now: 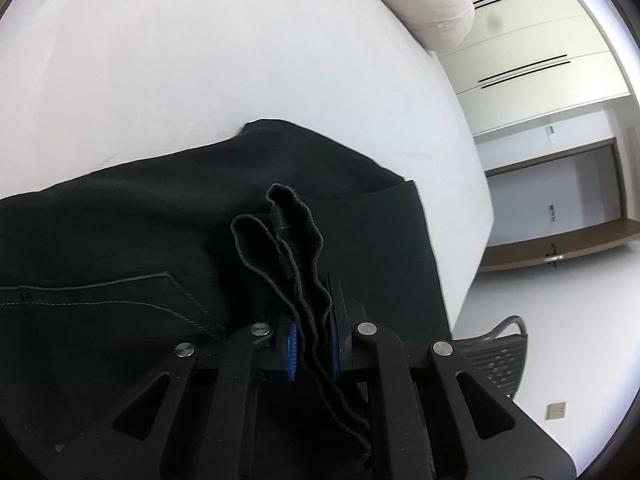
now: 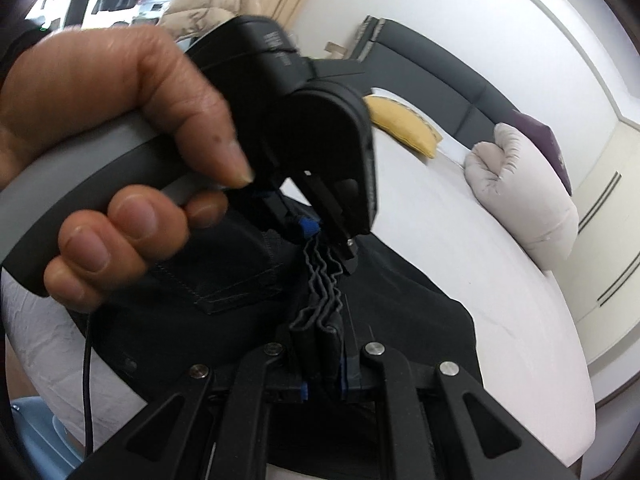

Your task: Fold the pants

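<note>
Black pants lie on a white bed, a back pocket showing at the left. My left gripper is shut on a bunched, layered edge of the pants, which sticks up between the blue pads. In the right wrist view my right gripper is shut on the same bunched edge of the pants. The left gripper shows there just beyond it, held by a hand, clamping the same wavy edge. The two grippers are close together.
A pale folded duvet and a yellow cushion lie at the head of the bed by a dark headboard. Cream wardrobes stand beyond the bed. A mesh chair stands on the floor by the bed's edge.
</note>
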`<state>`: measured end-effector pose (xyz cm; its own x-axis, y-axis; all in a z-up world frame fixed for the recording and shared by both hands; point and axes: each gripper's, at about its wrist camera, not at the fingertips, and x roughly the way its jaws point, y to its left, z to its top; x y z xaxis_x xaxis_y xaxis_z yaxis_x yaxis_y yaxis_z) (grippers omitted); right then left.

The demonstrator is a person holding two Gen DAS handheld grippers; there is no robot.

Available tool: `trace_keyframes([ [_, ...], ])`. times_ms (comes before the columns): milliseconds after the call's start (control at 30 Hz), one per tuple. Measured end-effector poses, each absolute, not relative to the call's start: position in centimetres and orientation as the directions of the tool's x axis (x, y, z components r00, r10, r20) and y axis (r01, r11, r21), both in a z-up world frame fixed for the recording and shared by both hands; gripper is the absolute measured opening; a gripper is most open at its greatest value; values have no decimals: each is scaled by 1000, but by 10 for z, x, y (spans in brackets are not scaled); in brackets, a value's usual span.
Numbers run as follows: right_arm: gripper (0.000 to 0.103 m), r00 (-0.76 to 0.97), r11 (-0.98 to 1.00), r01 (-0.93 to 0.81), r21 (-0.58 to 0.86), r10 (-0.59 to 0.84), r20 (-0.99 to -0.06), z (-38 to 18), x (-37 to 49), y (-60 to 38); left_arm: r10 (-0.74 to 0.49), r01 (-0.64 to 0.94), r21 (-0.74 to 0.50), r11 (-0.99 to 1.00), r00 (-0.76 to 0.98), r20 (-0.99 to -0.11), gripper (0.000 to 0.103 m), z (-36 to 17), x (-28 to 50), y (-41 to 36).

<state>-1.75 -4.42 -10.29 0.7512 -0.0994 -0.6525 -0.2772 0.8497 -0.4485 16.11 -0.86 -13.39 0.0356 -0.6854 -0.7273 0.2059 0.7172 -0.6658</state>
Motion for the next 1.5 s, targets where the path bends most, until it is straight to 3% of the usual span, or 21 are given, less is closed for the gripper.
trace_keyframes([
  [200, 12, 691, 846, -315, -430, -106, -715, -134, -10, -36, -648, 195, -632, 750, 25, -761, 11, -156, 175, -16],
  [333, 19, 654, 844, -323, -429, -129, -745, -151, -12, -33, -635, 201, -614, 763, 56, -770, 16, -154, 177, -1],
  [433, 49, 642, 877, -303, -372, -101, -760, -141, -13, -40, -569, 213, -536, 817, 145, -809, 19, -137, 176, 24],
  [467, 66, 632, 894, -310, -323, -59, -772, -134, -15, -46, -532, 203, -498, 843, 176, -828, 19, -132, 176, 32],
  [500, 75, 618, 907, -325, -268, -10, -786, -127, -19, -50, -497, 192, -464, 865, 205, -843, 19, -124, 177, 43],
  [567, 75, 588, 925, -356, -134, 110, -802, -110, -28, -61, -468, 191, -430, 882, 255, -846, 19, -110, 173, 54],
  [633, 71, 542, 921, -386, 44, 265, -797, -90, -35, -83, -477, 234, -422, 876, 281, -833, 19, -96, 164, 49],
  [667, 55, 519, 917, -378, 127, 324, -791, -83, -34, -99, -484, 268, -416, 869, 286, -827, 19, -90, 157, 39],
  [700, 30, 492, 910, -356, 213, 376, -786, -79, -28, -119, -495, 294, -417, 860, 284, -821, 19, -86, 152, 26],
  [733, 21, 457, 893, -304, 330, 441, -772, -75, -17, -150, -519, 330, -429, 841, 270, -811, 19, -83, 145, 11],
  [800, 14, 457, 865, -230, 446, 501, -735, -71, 6, -203, -544, 387, -436, 812, 233, -806, 19, -89, 131, -14],
  [933, 13, 435, 769, -152, 621, 616, -656, -80, 52, -278, -499, 415, -403, 815, 151, -853, 19, -125, 112, -47],
  [1067, 13, 390, 682, -59, 729, 688, -612, -118, 103, -319, -515, 450, -391, 803, 194, -835, 19, -134, 99, -37],
  [1200, 12, 370, 620, 72, 781, 711, -598, -163, 149, -350, -523, 445, -402, 800, 191, -831, 19, -136, 99, -36],
  [1267, 0, 336, 582, 127, 803, 737, -587, -191, 149, -356, -525, 433, -409, 803, 188, -830, 19, -136, 106, -39],
  [1367, 0, 312, 535, 122, 836, 779, -544, -202, 149, -361, -532, 435, -415, 799, 190, -825, 19, -135, 102, -44],
  [1500, 5, 272, 560, 84, 824, 783, -560, -195, 116, -357, -560, 418, -451, 789, 186, -807, 19, -139, 104, -36],
])
